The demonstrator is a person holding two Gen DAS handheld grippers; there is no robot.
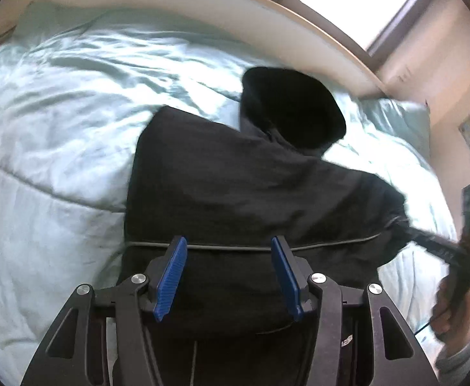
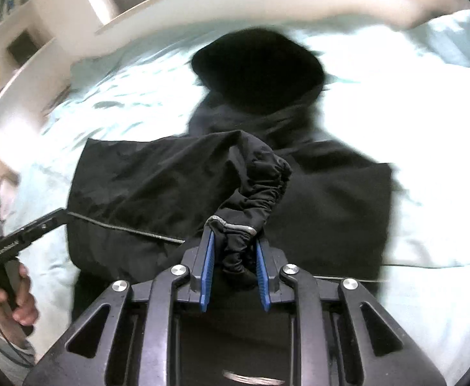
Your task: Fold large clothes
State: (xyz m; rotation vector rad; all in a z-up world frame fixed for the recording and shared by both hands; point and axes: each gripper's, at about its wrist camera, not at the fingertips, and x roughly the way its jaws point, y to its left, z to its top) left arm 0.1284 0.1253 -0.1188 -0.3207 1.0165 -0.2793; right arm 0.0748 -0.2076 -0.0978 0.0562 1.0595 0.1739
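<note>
Pale blue bedding (image 1: pixel 58 122) covers a bed that fills both views, with a curved light headboard (image 1: pixel 267 19) and a bright window (image 1: pixel 363 0) at the far side. Over the near middle of it, the left gripper (image 1: pixel 228 276) hangs with its blue pads (image 1: pixel 170 280) spread wide and nothing between them, just above the near part of a black jacket (image 1: pixel 235 180). A thin grey piping line (image 1: pixel 251 247) crosses the fabric just beyond the fingertips. The jacket lies flat on the bedding, its dark hood (image 1: pixel 292 106) toward the far side near the headboard. The right gripper (image 2: pixel 235 247) is pinched onto the jacket's gathered sleeve cuff (image 2: pixel 235 234), the bunched sleeve (image 2: pixel 260 180) lifted and arching over the body of the garment. In the left wrist view that gripper shows at the far right, pulling the sleeve out sideways, gripped by the person's right hand (image 1: pixel 453 308). At the left edge of the right wrist view, the left hand (image 2: pixel 16 299) holds its tool's handle.
</note>
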